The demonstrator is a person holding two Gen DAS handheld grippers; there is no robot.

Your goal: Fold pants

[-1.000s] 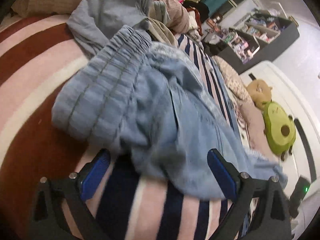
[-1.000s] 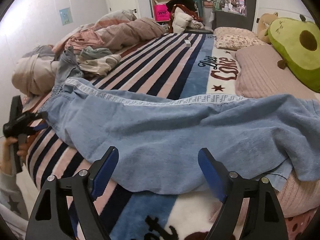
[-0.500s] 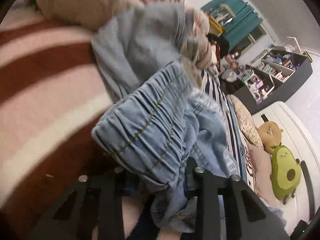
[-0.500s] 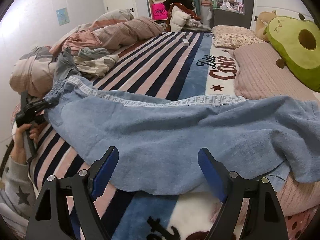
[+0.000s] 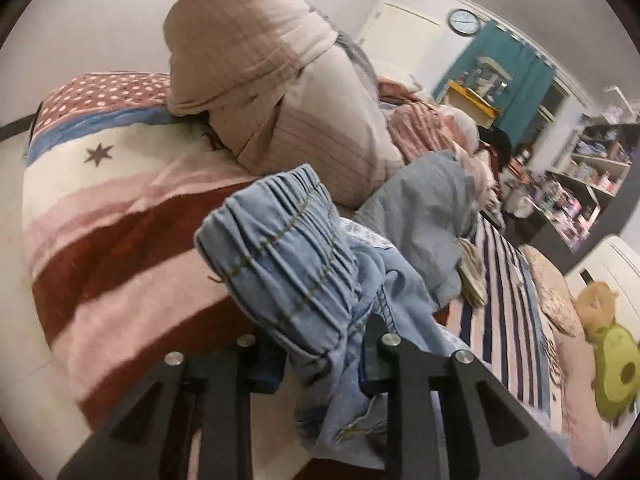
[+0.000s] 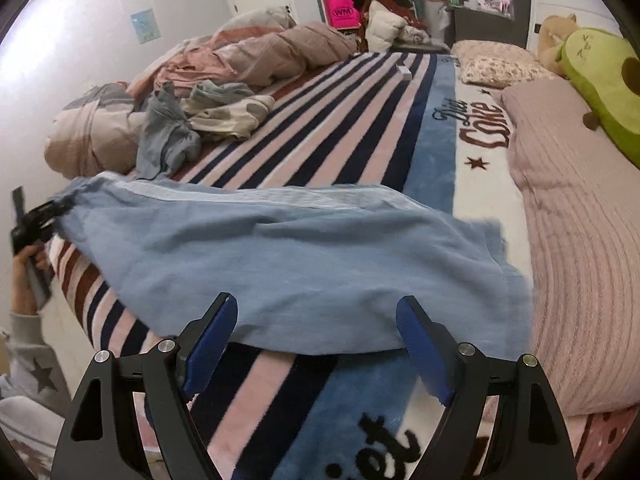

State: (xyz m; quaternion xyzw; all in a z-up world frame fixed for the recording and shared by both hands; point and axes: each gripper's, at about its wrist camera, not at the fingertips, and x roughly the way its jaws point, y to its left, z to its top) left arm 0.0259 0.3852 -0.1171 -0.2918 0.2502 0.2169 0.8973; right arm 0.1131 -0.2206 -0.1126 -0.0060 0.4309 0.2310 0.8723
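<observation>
While left tool [image 5: 320, 364] pinches the pants [image 6: 288, 256] waistband to lift for folding, right tool [image 6: 316, 344] hangs spread above the hem.

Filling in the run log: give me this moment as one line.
left tongs: just closed on pants waistband, lifted off bed | right tongs: open, over pants' near edge | fold: not started
</observation>
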